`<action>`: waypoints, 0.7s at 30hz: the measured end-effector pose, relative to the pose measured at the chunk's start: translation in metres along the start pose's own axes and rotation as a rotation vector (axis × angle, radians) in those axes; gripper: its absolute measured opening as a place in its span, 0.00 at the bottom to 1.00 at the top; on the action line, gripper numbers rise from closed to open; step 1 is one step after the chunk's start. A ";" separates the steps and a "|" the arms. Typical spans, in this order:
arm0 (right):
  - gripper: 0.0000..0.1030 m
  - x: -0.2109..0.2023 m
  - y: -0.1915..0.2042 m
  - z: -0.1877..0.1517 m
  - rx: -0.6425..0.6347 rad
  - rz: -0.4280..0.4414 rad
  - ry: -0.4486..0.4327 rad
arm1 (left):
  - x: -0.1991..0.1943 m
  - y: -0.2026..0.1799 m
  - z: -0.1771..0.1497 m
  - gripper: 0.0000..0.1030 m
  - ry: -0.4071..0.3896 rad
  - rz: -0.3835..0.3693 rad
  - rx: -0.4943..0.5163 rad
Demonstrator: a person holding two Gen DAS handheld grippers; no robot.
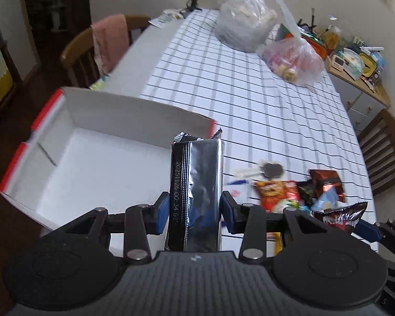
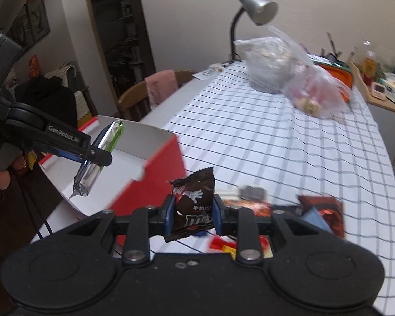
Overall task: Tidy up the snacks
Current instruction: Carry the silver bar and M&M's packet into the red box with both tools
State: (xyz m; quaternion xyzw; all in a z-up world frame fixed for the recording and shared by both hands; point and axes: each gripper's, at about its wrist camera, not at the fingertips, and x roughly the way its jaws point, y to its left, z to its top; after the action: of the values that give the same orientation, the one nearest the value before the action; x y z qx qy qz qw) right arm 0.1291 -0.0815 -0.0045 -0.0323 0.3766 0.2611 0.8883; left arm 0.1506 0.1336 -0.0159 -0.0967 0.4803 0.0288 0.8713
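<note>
My left gripper [image 1: 195, 212] is shut on a silver foil snack packet [image 1: 197, 189] and holds it over the near right corner of the open white box with red sides [image 1: 92, 163]. In the right wrist view the same left gripper [image 2: 98, 155] holds the silver packet [image 2: 97, 158] above the box [image 2: 155, 168]. My right gripper [image 2: 193, 214] is shut on a brown M&M's bag [image 2: 194, 208], lifted above the table. A pile of snack packets [image 1: 300, 194] lies on the checked tablecloth right of the box; it also shows in the right wrist view [image 2: 321, 213].
Two clear plastic bags [image 1: 245, 21] [image 1: 295, 58] sit at the far end of the table beside a desk lamp [image 2: 255, 10]. Wooden chairs stand at the left [image 1: 92, 50] and right [image 1: 384, 144]. A cluttered sideboard [image 1: 355, 60] is at the far right.
</note>
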 end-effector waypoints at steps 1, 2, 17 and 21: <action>0.27 0.005 0.008 0.004 -0.004 0.002 0.001 | -0.002 0.009 0.003 0.39 -0.002 0.006 0.005; 0.27 0.010 0.016 0.007 -0.006 0.004 0.003 | -0.003 0.017 0.005 0.39 -0.003 0.015 0.009; 0.27 0.100 0.119 0.036 -0.032 0.058 0.094 | 0.023 0.125 0.042 0.39 0.054 0.141 0.099; 0.27 0.132 0.134 0.034 -0.047 0.044 0.154 | 0.043 0.146 0.047 0.39 0.099 0.178 0.119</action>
State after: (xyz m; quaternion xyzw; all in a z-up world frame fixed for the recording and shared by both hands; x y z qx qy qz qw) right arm 0.1629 0.1005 -0.0522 -0.0650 0.4382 0.2860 0.8497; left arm 0.1924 0.2842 -0.0482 -0.0031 0.5301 0.0729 0.8448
